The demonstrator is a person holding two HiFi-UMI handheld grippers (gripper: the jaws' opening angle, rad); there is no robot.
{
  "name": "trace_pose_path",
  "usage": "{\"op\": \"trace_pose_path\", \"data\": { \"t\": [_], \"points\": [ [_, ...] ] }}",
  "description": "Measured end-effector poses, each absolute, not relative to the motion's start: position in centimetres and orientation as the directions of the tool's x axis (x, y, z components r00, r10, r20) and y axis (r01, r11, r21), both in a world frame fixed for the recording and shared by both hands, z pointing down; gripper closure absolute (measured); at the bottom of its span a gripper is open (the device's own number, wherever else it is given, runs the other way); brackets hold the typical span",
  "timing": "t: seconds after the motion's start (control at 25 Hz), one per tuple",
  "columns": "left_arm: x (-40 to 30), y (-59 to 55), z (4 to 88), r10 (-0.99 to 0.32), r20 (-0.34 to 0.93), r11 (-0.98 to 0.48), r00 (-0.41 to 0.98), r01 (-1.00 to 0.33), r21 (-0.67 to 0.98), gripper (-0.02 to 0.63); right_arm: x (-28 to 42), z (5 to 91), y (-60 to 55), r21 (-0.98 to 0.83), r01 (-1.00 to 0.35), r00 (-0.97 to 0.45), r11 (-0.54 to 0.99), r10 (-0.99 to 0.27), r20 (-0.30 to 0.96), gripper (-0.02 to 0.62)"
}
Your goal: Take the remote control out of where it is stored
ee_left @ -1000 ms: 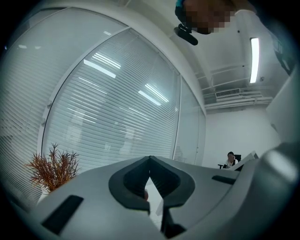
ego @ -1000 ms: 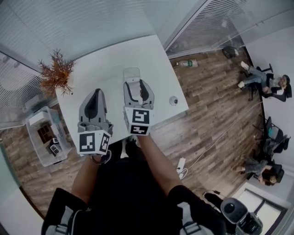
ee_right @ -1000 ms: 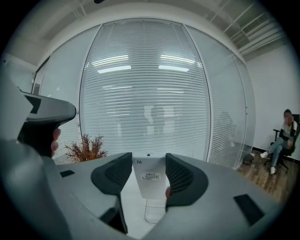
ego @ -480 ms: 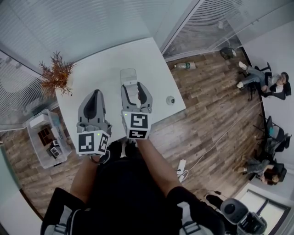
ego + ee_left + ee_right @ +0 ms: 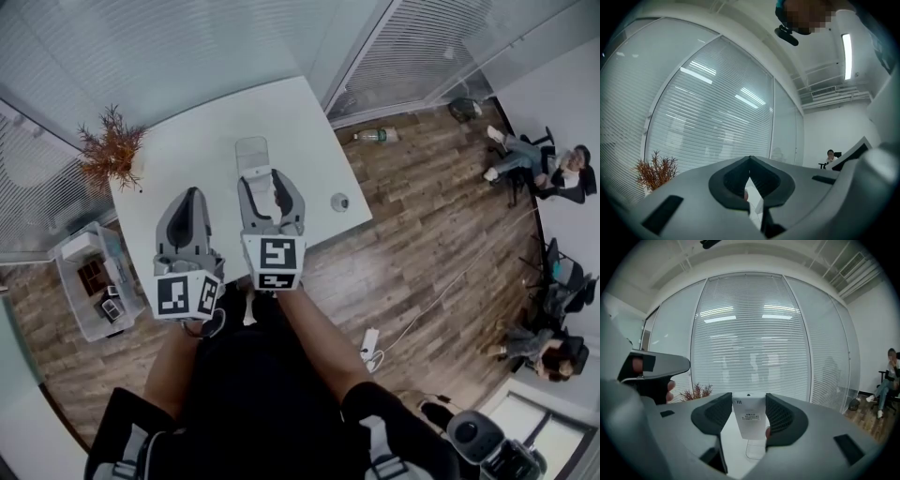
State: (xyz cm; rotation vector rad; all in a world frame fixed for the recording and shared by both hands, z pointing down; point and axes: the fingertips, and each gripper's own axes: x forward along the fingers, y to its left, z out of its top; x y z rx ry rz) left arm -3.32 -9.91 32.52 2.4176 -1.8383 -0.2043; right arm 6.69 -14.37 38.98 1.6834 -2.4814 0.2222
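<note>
Right gripper [image 5: 748, 397] pinched white plastic remote control [image 5: 749, 417]; left gripper [image 5: 750, 159] pressed together.
Remote pointed away along the jaws; near end hidden.

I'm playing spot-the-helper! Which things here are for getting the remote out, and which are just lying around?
For the job:
remote control, held in the right gripper
clear holder

Just lying about:
reddish plant
small round object
bottle
plastic bin
</note>
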Motion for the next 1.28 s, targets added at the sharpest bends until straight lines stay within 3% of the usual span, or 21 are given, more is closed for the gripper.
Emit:
{"op": "trace_pose_path", "data": {
  "t": [0.56,1.28],
  "points": [
    [-0.9,-5.7,31.7,-0.978,-0.062,-0.207,0.2,-0.97,0.129,0.6,8.3,38.4,-10.3,-0.063,-0.896,-0.443,0.439,-0.88,0.171,0.365],
    [-3.4,-0.9,31.2,-0.956,-0.073,-0.292,0.285,-0.951,0.106,0.6,6.3,37.3,-5.3,-0.064,-0.927,-0.375,0.37,-0.915,0.147,0.365]
  ]
}}
